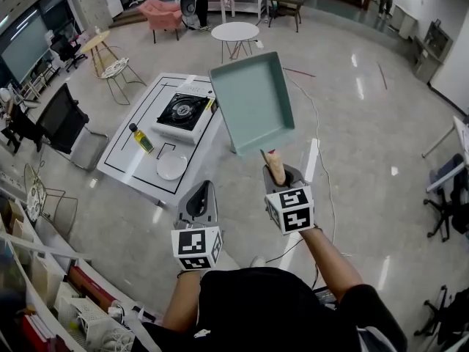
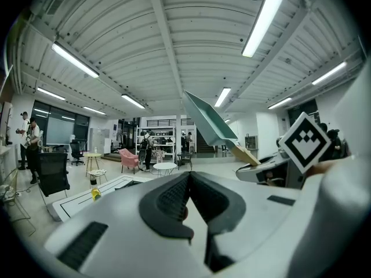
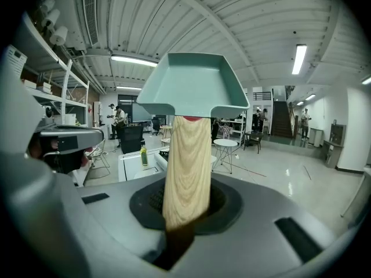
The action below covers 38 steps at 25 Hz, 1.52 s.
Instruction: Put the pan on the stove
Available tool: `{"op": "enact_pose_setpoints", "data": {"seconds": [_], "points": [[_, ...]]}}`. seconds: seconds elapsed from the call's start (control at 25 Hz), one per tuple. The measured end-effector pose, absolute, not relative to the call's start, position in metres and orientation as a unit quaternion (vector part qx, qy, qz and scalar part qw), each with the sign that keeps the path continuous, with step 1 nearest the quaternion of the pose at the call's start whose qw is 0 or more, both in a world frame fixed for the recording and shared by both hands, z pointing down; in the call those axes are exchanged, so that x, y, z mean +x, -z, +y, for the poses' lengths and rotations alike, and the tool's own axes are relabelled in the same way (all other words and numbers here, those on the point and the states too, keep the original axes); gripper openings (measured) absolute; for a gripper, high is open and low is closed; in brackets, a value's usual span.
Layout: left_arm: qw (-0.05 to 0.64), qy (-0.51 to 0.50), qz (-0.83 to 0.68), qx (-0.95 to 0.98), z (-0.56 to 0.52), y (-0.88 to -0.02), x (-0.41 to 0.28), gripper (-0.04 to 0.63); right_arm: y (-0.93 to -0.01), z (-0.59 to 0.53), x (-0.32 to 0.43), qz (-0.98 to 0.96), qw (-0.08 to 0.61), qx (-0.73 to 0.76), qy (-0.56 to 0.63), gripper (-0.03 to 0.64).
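Transit stage: the right gripper (image 1: 278,174) clamps the pale wooden handle (image 3: 185,172) of the square mint-green metal pan (image 1: 253,101), held aloft above its jaws, tilted and empty; the left gripper (image 1: 199,202) hangs beside it, jaws together on nothing; next, probably a carry ahead-left and down to the black gas stove (image 1: 183,111).

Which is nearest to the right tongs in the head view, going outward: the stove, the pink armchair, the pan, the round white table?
1. Pan, held in the right tongs.
2. Stove, on the low table ahead left.
3. Round white table, beyond it.
4. Pink armchair, far back left.
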<state>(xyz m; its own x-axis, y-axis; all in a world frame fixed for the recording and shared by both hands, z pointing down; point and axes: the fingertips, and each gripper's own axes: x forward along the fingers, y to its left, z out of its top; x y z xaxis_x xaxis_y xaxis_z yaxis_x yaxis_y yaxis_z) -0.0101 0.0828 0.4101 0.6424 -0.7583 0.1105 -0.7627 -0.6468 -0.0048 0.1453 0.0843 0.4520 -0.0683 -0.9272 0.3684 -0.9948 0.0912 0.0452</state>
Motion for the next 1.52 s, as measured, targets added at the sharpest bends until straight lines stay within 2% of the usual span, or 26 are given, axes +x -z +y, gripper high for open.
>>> {"op": "enact_pose_setpoints", "data": {"seconds": [0.76, 1.52], "points": [[0.023, -0.056, -0.433, 0.899, 0.047, -0.416, 0.005, 0.009, -0.456, 0.047, 0.164, -0.728, 0.149, 0.659, -0.114, 0.035], [0.028, -0.056, -0.434, 0.899, -0.115, -0.412, 0.003, 0.009, -0.454, -0.114, 0.155, -0.731, 0.162, 0.653, -0.116, 0.035]]}}
